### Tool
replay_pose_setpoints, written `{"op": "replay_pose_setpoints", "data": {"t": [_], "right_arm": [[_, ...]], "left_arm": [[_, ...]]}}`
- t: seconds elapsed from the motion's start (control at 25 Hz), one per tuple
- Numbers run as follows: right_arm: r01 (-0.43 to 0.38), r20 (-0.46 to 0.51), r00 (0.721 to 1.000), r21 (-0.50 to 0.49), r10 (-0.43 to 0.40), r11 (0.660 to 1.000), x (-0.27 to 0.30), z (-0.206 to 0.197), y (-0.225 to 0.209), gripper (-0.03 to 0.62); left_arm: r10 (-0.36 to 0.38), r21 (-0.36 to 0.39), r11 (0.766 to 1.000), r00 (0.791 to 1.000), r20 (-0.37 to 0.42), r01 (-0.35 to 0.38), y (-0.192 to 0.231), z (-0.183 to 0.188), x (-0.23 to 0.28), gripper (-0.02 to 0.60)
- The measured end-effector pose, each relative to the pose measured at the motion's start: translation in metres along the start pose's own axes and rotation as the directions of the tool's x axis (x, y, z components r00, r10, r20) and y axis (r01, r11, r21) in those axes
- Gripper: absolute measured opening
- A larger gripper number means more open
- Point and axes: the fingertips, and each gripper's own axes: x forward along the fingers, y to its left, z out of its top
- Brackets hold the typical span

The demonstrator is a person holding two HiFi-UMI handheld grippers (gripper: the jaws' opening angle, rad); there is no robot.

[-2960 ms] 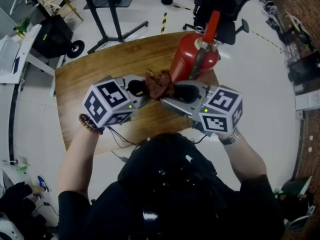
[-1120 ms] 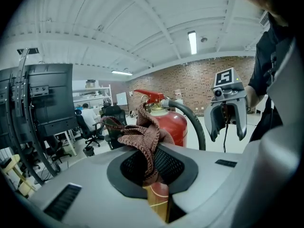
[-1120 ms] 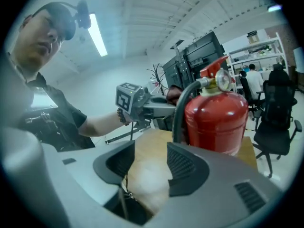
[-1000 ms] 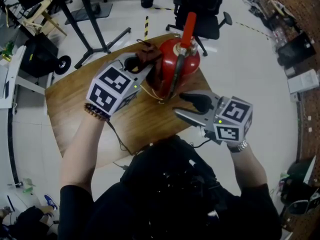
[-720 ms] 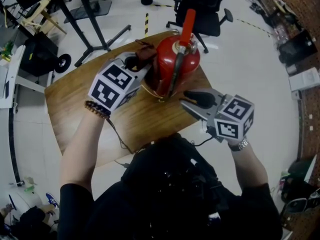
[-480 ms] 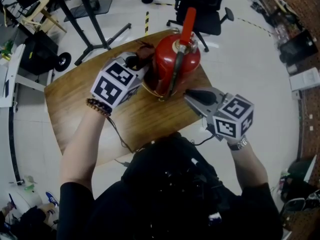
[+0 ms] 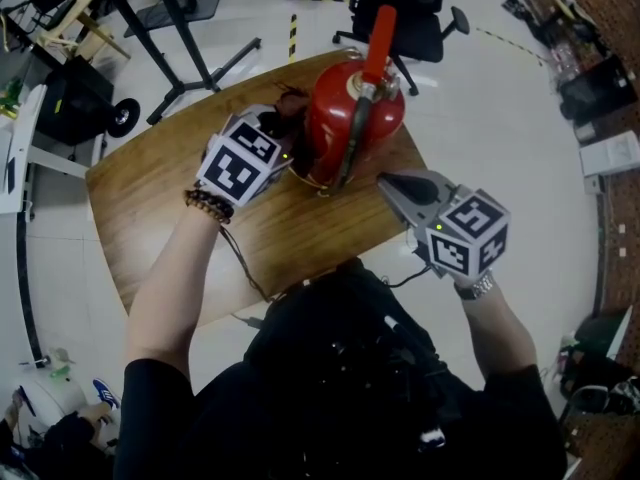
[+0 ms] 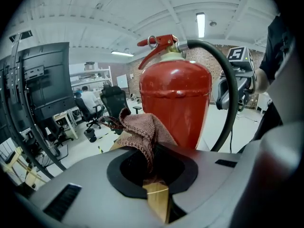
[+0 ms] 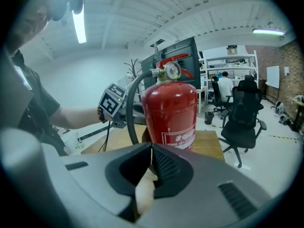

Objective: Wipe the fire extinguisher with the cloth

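A red fire extinguisher [image 7: 348, 118] with a black hose stands upright on the wooden table [image 7: 150, 218]. My left gripper [image 7: 277, 131] is shut on a brown knitted cloth [image 7: 287, 106], and the cloth lies against the cylinder's left side. In the left gripper view the cloth [image 8: 142, 129] bunches up out of the jaws right in front of the red body [image 8: 175, 99]. My right gripper [image 7: 400, 183] hangs just right of the extinguisher, apart from it. Its jaws have just been closing and now meet with nothing between them [image 9: 151, 158]. The extinguisher [image 9: 171, 113] stands a little ahead of it.
The table's right edge runs under my right gripper. A black office chair [image 7: 400, 8] stands on the floor beyond the table. Black stand legs [image 7: 190, 58] and a wheeled cart [image 7: 85, 98] are at the far left. A seated person [image 9: 223, 87] is far back.
The left gripper has slid down the extinguisher's left side with the cloth. The right gripper's jaws have gone from wide apart to shut, and it has shifted slightly right and down.
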Motion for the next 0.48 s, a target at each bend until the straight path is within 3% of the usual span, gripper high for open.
{"op": "replay_pose_setpoints", "data": {"t": [0.48], "right_arm": [[0.038,-0.009,0.999,0.027,-0.038,0.999,0.004,-0.013,-0.012,0.018]], "left_arm": [[-0.006,0.022,1.0,0.997,-0.074,0.008,-0.001,-0.05,0.042,0.031]]}}
